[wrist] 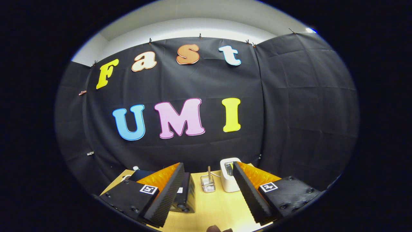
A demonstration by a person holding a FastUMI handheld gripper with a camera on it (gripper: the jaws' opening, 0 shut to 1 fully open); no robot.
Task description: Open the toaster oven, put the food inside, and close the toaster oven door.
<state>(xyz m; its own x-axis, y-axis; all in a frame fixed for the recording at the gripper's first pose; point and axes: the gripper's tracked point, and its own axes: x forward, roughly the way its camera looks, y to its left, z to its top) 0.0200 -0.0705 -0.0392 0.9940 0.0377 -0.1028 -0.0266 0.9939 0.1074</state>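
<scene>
Wooden table | gripper level above it | fingers apart, empty

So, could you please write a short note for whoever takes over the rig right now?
Claw: open, holding nothing, raised above the table.
Toaster oven: dark box on the table, partly behind the left finger; I cannot tell if its door is open.
Between and beyond the fingers: a small clear holder with a stick in it; a white toaster sits beside the right finger.
Food: a brown item at the near table edge may be it.
Done: nothing evident.
Left: open the door, load the food, close the door.
</scene>
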